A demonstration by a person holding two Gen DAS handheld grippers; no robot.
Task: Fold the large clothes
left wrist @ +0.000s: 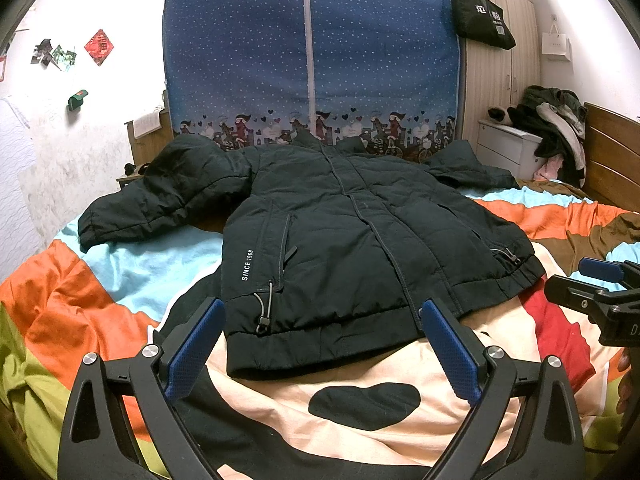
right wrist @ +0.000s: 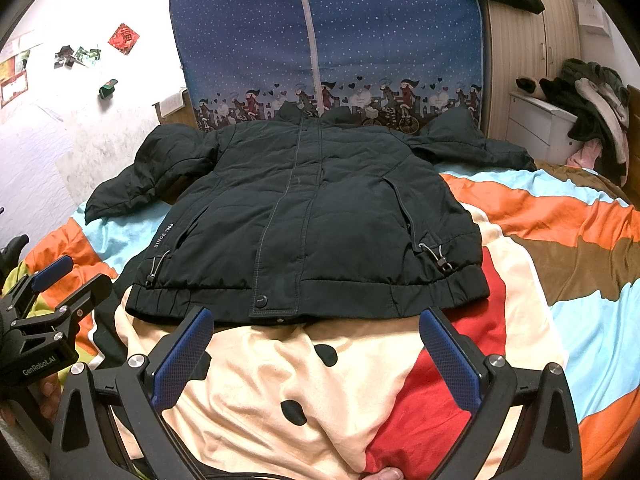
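A dark padded jacket (left wrist: 340,232) (right wrist: 304,216) lies flat and front up on the bed, zipped, sleeves spread to both sides, hem toward me. White lettering "SINCE 1968" runs down its left front. My left gripper (left wrist: 322,308) hovers open just short of the hem's left half, nothing between its blue pads. My right gripper (right wrist: 316,316) is open too, right at the hem below the snap button, holding nothing. Each gripper shows at the edge of the other's view: the right gripper (left wrist: 600,284) and the left gripper (right wrist: 60,276).
The bed carries a bright patchwork quilt (right wrist: 560,240) in orange, light blue, brown, cream and red. Behind stands a blue dotted fabric wardrobe (left wrist: 312,60), with a wooden wardrobe, a white drawer unit (left wrist: 508,144) heaped with clothes, and the wooden headboard (left wrist: 612,156) at right.
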